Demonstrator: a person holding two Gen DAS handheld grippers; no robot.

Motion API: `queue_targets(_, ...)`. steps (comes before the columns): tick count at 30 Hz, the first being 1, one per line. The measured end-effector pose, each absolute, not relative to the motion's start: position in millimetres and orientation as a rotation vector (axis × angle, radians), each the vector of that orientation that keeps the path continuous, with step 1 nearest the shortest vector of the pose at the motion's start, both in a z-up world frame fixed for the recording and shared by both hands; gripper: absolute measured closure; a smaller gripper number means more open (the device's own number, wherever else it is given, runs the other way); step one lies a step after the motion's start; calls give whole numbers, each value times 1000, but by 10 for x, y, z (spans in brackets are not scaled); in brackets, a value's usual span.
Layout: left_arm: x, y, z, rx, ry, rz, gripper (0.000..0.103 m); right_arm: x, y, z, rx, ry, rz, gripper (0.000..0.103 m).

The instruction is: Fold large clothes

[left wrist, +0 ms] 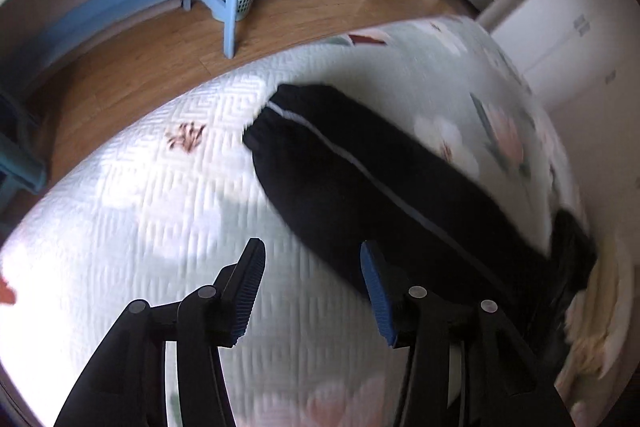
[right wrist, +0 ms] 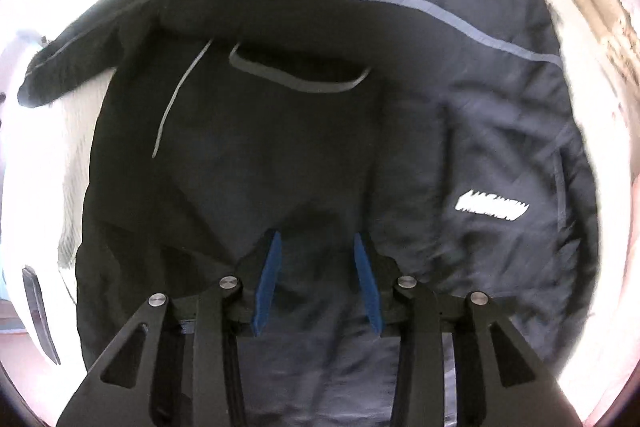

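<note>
Below, smooth black jacket (right wrist: 320, 147) on quilted, flowered bedspread (left wrist: 140, 207).

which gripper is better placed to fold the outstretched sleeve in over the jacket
Left. The left gripper hangs open right beside the sleeve lying out across the quilt. The right gripper is open over the jacket body.

a white logo (right wrist: 493, 211) stands on the black jacket (right wrist: 280, 147), low on its right side, but its blurred letters cannot be read; no other text shows.
</note>
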State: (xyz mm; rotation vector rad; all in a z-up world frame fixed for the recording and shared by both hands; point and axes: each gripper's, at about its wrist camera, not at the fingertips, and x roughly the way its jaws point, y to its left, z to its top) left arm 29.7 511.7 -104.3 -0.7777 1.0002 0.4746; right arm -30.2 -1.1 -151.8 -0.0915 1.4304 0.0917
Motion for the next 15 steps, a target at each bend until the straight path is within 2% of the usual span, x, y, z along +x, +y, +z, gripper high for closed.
queue_targets(15,741,5653,-1816,-862,979,507,50,-226,213,-1797,-73,1487,29,52)
